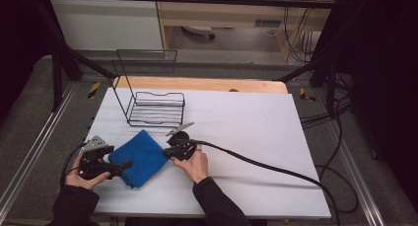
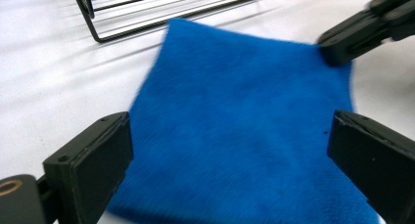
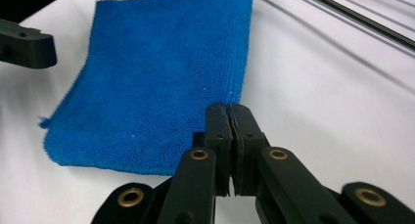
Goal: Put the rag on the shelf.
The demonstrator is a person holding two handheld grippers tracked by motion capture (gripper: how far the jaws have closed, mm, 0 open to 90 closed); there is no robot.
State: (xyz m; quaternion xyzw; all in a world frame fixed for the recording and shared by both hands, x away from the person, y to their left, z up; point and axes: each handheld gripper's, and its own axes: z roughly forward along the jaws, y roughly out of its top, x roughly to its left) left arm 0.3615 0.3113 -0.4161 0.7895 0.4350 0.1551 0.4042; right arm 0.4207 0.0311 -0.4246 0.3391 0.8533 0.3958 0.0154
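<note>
Cloth (image 1: pixel 141 157) between grippers (rack (image 1: pixel 155 108) behind)

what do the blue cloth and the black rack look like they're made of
Blue cloth: looks like microfibre or terry, matte; the right gripper view shows a fine looped nap and a stitched edge. Black rack: thin wire, probably metal with a dark coating, judging by the slim straight rods and bent corners; the coating type is unclear.
</note>
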